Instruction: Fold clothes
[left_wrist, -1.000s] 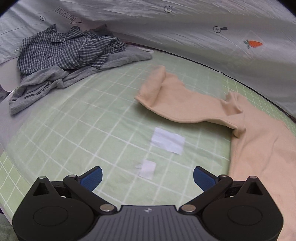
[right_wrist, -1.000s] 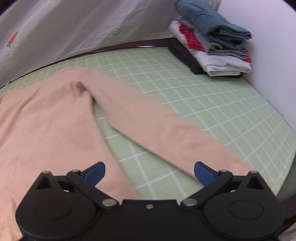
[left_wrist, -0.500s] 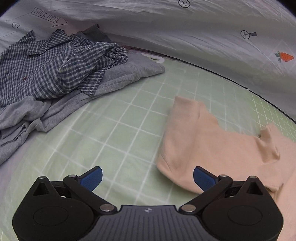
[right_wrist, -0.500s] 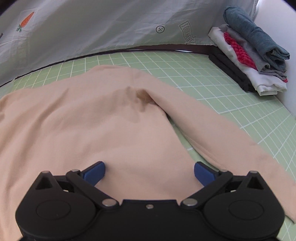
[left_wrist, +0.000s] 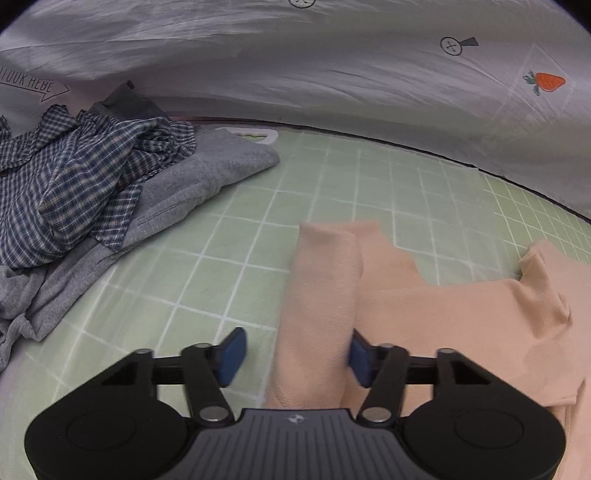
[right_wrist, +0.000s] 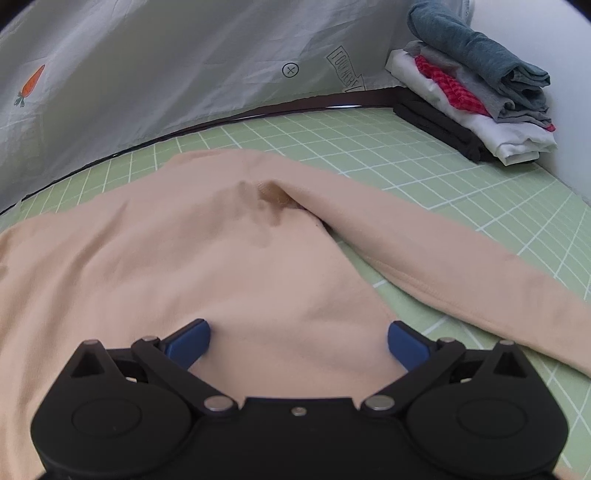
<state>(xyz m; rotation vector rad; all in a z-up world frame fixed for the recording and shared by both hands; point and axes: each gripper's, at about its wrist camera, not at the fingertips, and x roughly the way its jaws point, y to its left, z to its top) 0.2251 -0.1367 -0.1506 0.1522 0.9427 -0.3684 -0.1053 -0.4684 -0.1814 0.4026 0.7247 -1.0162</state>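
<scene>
A peach long-sleeved top lies spread on the green grid mat. Its left sleeve (left_wrist: 321, 295) runs between the jaws of my left gripper (left_wrist: 295, 356), which are closing. The right pad touches the fabric, while the left pad stands a little apart from it. In the right wrist view the top's body (right_wrist: 221, 266) fills the near mat and its other sleeve (right_wrist: 424, 243) stretches to the right. My right gripper (right_wrist: 297, 343) sits low over the body near the hem, open wide, with cloth under it and nothing pinched.
A heap of a blue checked shirt (left_wrist: 81, 184) on grey garments (left_wrist: 207, 177) lies at the left. Folded clothes (right_wrist: 476, 96) are stacked in the far right corner. A pale printed sheet (left_wrist: 332, 74) hangs behind the green mat (right_wrist: 424, 162).
My left gripper moved to the peach sleeve and its jaws narrowed around it. My right gripper shifted from the right sleeve onto the top's body, then stayed there, still open.
</scene>
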